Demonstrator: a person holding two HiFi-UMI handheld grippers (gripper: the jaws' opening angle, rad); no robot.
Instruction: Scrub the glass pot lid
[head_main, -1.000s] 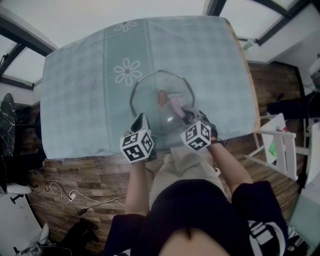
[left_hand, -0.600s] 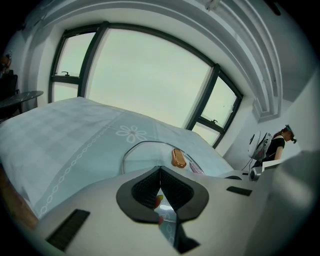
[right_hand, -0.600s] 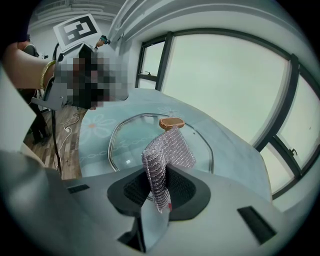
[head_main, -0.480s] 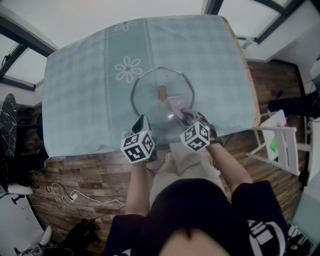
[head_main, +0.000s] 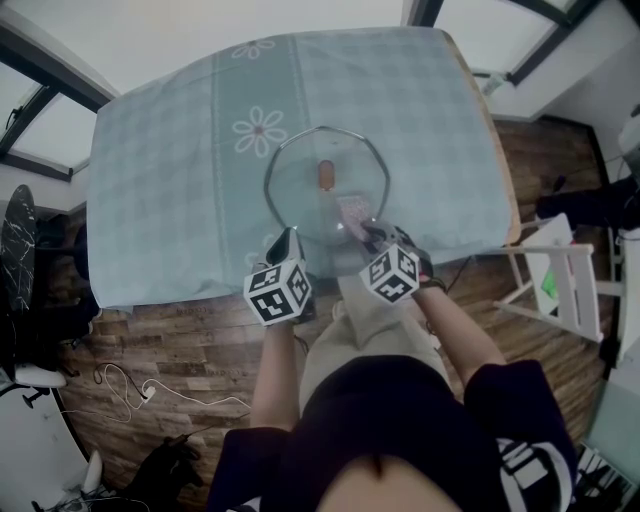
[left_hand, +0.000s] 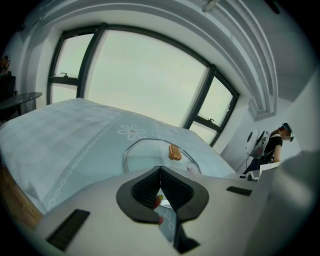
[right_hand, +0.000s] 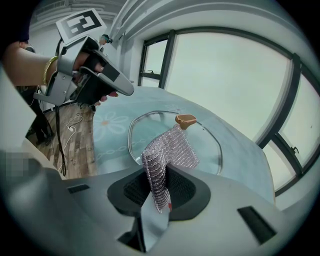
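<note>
A round glass pot lid (head_main: 325, 185) with a metal rim and a brown knob (head_main: 326, 174) lies flat on the pale blue tablecloth (head_main: 170, 170). The lid also shows in the left gripper view (left_hand: 150, 152) and in the right gripper view (right_hand: 170, 132). My right gripper (head_main: 368, 233) is shut on a silvery mesh scrubbing cloth (right_hand: 165, 160), whose free end (head_main: 353, 212) rests on the lid's near right part. My left gripper (head_main: 283, 240) is shut with nothing between its jaws, hanging at the lid's near left rim.
The table's front edge (head_main: 200, 300) lies just under both grippers, with wooden floor (head_main: 180, 350) below it. A white chair (head_main: 560, 285) stands to the right of the table. A flower print (head_main: 258, 131) marks the cloth left of the lid. A person (left_hand: 277, 142) stands far right.
The right gripper has drawn the scrubbing cloth toward the lid's near right rim, away from the knob. The left gripper has stayed at the near left rim.
</note>
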